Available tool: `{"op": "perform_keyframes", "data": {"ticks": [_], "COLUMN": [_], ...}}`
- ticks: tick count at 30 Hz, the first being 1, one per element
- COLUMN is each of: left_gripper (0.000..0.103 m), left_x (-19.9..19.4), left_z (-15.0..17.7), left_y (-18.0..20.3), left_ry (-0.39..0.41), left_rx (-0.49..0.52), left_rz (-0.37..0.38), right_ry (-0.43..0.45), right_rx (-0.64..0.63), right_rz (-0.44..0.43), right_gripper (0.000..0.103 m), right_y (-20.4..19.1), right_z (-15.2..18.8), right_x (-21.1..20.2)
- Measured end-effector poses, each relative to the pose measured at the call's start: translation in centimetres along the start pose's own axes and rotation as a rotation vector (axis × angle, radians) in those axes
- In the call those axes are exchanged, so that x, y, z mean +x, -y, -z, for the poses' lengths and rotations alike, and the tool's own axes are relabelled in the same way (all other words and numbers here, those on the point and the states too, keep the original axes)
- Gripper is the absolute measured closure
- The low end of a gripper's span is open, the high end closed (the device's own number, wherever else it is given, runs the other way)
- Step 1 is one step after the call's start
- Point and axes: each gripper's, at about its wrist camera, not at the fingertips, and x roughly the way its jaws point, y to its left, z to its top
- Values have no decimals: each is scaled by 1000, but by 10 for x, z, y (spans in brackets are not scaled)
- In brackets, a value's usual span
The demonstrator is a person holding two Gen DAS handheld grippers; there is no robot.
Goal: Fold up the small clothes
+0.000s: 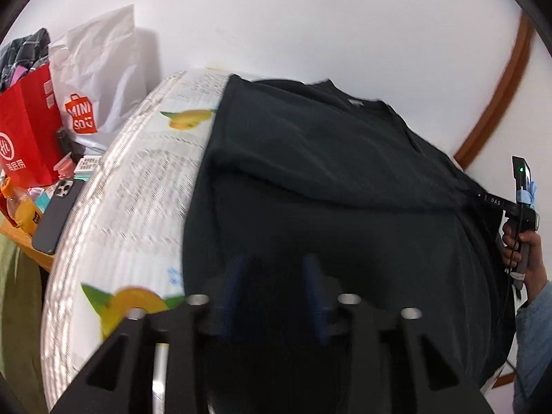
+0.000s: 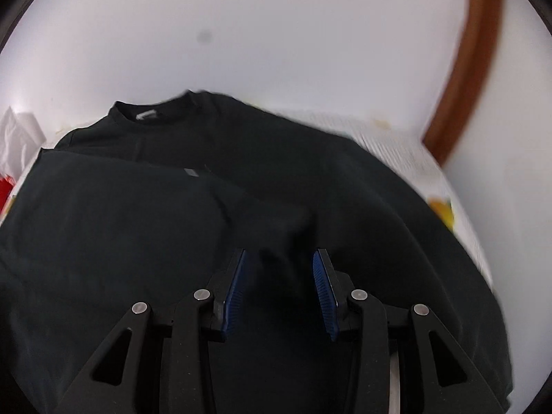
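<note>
White wall behind, printed cloth (image 1: 145, 186) under black shirt (image 1: 310, 158), spread flat. Left gripper (image 1: 276, 293) & right gripper (image 2: 281, 289) half open; grip on fabric can't tell. Risk: bunching if pulled unevenly.

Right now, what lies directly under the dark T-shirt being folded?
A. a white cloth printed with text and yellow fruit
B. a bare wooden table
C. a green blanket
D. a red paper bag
A: the dark T-shirt is spread on a white cloth with printed lines of text and yellow fruit pictures, seen in both wrist views.
</note>
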Motion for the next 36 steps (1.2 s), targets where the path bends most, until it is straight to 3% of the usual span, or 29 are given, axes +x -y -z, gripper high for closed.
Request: {"op": "perform_keyframes", "data": {"ticks": [3,8,10,11,16,19,23,29,33,36], "left_gripper": [52,52,52,52,52,48,47,45,43,43], "left_x": [8,15,15,16,18,20,21,21,21,21], "left_z": [11,21,22,22,25,26,27,26,30,31], "left_y": [9,19,21,22,26,31,34,32,36,37], "left_ry": [-22,-36,-38,-37,-22,-16,-14,-10,-4,-1], "left_rx": [32,51,63,65,87,110,124,112,136,137], "left_rz": [-27,-75,-91,-96,-122,-137,-148,-129,-146,-147], "right_ry": [9,51,31,17,60,32,-31,76,64,18], "right_rx": [32,57,61,58,56,33,7,-16,-75,-84], "right_rz": [-78,-166,-160,-156,-180,-158,-119,-151,-133,-41], "right_gripper": [64,64,73,88,95,103,103,101,99,99], "right_y": [15,6,4,4,18,23,20,2,-21,-24], "right_z": [14,10,7,5,18,30,37,12,-6,-7], "right_x": [-1,7,16,20,4,3,9,-20,4,35]}}
